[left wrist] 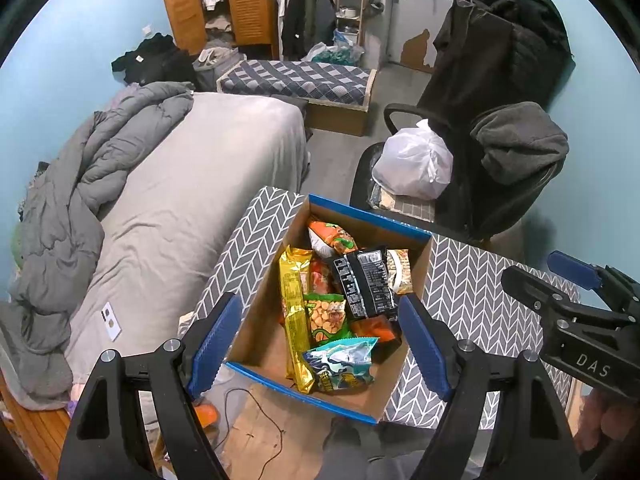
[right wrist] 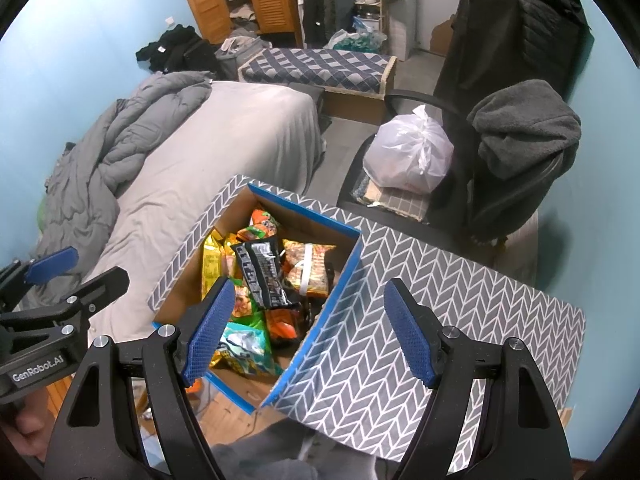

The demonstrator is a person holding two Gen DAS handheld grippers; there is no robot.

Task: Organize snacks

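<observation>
On herringbone table [right wrist: 440, 288]: snack box [right wrist: 340, 280]; grey bed [left wrist: 192, 184] behind.

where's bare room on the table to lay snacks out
The grey chevron tablecloth is bare right of the blue-rimmed cardboard box, out to the table's far edge. Inside the box, only the near-left corner of the floor shows bare; elsewhere, snack packets crowd it.

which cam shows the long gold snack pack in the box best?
Left wrist: the gold pack lies fully exposed along the box's left side. Right wrist shows only its top; the open right gripper's finger hides the rest.
</observation>
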